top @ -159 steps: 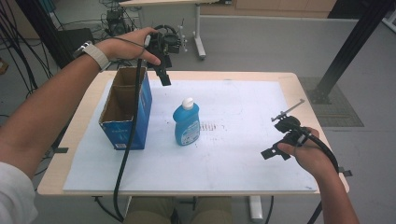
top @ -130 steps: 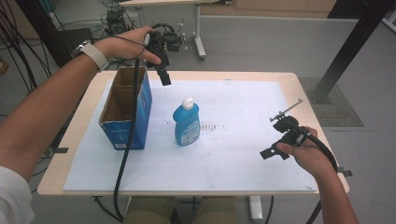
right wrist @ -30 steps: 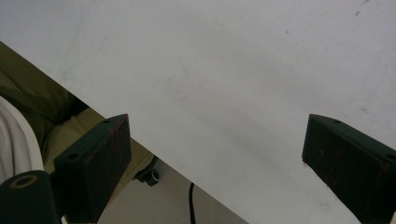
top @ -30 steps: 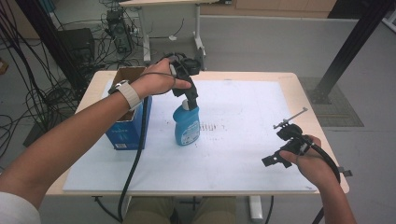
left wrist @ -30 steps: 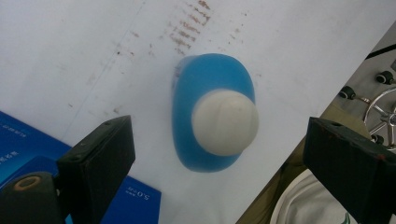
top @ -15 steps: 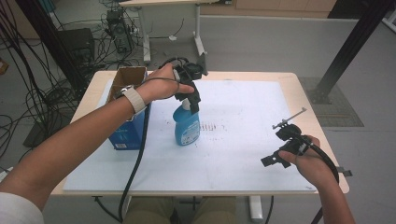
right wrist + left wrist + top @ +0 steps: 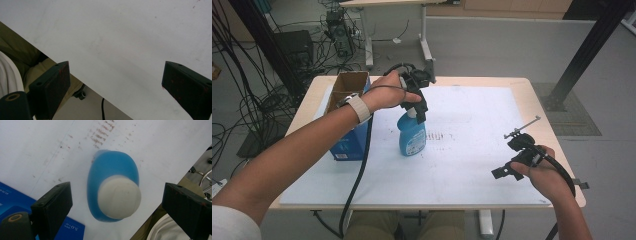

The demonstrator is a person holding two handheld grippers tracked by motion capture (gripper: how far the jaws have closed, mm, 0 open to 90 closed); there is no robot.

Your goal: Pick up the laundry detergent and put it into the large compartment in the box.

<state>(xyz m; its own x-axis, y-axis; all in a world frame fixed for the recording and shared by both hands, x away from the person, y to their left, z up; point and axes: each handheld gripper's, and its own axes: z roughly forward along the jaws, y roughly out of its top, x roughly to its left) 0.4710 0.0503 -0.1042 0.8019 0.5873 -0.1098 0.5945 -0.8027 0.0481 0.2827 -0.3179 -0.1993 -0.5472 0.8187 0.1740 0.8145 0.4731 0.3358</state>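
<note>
Left gripper [image 7: 117, 202] arrived, fingers [image 7: 53, 207] straddling bottle [image 7: 113, 186]

A glossy blue plastic bottle [image 7: 112, 177] with matt white cap [image 7: 119, 196] stands on smooth white paper sheet [image 7: 472, 155] beside a brown-lined blue cardboard box [image 7: 347, 145].

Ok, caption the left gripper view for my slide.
Open left gripper poised directly above the white cap of an upright blue bottle on white paper.
</note>
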